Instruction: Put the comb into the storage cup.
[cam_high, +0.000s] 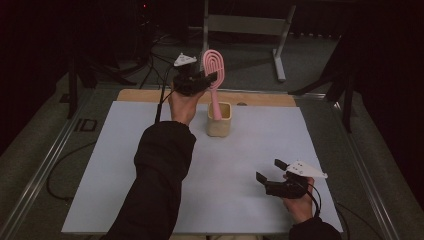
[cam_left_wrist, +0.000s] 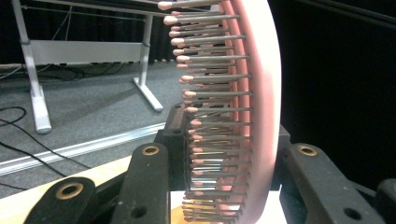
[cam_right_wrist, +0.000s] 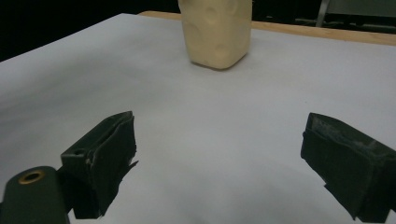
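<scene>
- Nearest to the person, the right gripper (cam_high: 270, 171) sits idle over the front right of the white table sheet (cam_high: 125, 165), jaws spread wide with nothing between them. Its own view shows both pads (cam_right_wrist: 105, 154) apart above bare sheet. No trouble here unless it swings in and bumps the cup.
- Mid table is the cream holder cup (cam_high: 219, 120), standing upright and free on the sheet. Nothing braces it, so I'd guess any sideways push or drag on the brush handle could tip or slide it.
- The pink hairbrush (cam_high: 215, 75) has its handle down in the cup and its head sticking up above the rim, tilted a bit.
- The left gripper (cam_high: 210, 79) is pressed onto the brush head from the side. In the left gripper view the bristles (cam_left_wrist: 210, 140) and pink back sit right between the jaws. Bristles are springy, so the pinch might be squishy and the brush could twist or slip.
- Hard to make out: how deep the handle goes, since the cup wall hides it. I also can't tell whether the handle tip touches the bottom. The brush top is cut off in the left gripper view.
- Far back it's dark: a table frame (cam_high: 245, 25) and some floor cables (cam_high: 150, 70), not much else readable.
</scene>
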